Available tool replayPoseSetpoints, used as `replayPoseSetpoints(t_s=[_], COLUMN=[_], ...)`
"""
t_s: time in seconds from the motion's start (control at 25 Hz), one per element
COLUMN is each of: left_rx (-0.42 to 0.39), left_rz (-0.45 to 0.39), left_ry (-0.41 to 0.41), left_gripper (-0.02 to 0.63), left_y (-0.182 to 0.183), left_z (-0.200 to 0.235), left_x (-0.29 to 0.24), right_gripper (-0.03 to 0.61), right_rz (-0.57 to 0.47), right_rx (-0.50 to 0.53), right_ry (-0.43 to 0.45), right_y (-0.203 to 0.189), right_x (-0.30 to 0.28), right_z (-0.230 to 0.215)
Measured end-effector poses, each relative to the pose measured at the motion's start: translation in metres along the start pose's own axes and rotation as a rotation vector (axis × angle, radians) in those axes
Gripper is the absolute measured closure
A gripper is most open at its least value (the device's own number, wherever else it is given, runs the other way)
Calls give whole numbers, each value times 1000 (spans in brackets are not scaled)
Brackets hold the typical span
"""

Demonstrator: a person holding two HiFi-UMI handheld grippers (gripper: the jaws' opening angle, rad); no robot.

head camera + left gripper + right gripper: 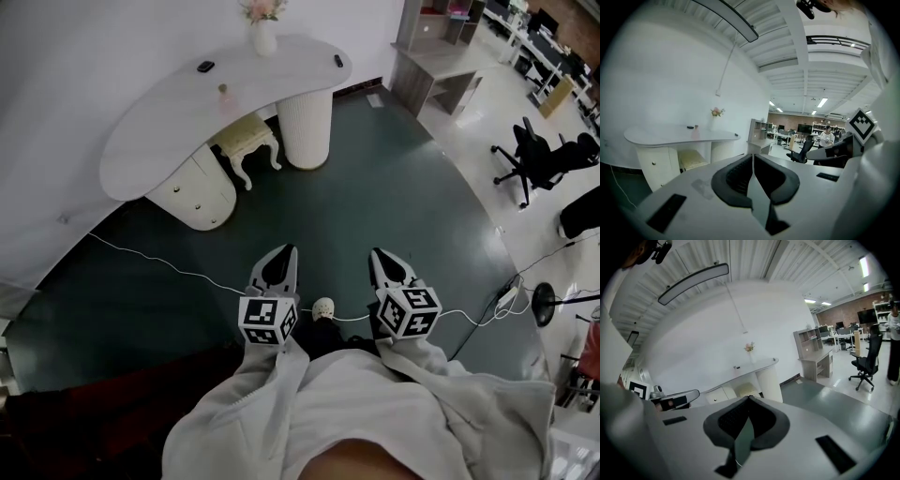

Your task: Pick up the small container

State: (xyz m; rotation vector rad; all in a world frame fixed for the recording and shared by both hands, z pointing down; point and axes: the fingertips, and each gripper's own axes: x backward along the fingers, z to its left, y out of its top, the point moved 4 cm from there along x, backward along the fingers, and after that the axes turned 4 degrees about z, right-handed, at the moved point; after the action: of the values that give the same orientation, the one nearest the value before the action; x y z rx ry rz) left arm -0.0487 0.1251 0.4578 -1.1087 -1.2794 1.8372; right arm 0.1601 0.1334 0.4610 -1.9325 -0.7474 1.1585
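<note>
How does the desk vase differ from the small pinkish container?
The vase is white and tall; the small container pinkish and short. The vase holds flowers; the small container none. The vase stands by the wall; the small container nearer the front edge, above the stool. Both stand on the white desk.

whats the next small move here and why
Probably step toward the white desk: the small container stands on it, far ahead of the left tool and right tool, which are both shut, empty and close to the body.
</note>
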Motion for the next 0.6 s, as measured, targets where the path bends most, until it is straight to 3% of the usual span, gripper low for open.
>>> replayPoseSetpoints(t_s=[0.6], left_rx=[18], left_rz=[-3], left_ry=[3], left_gripper=[589], left_y=[11], left_z=[49], left_x=[-32], right_gripper=[529], right_rz=[17], right_rx=[18], right_ry=[2], right_y=[21], right_x=[-56], right_z=[13])
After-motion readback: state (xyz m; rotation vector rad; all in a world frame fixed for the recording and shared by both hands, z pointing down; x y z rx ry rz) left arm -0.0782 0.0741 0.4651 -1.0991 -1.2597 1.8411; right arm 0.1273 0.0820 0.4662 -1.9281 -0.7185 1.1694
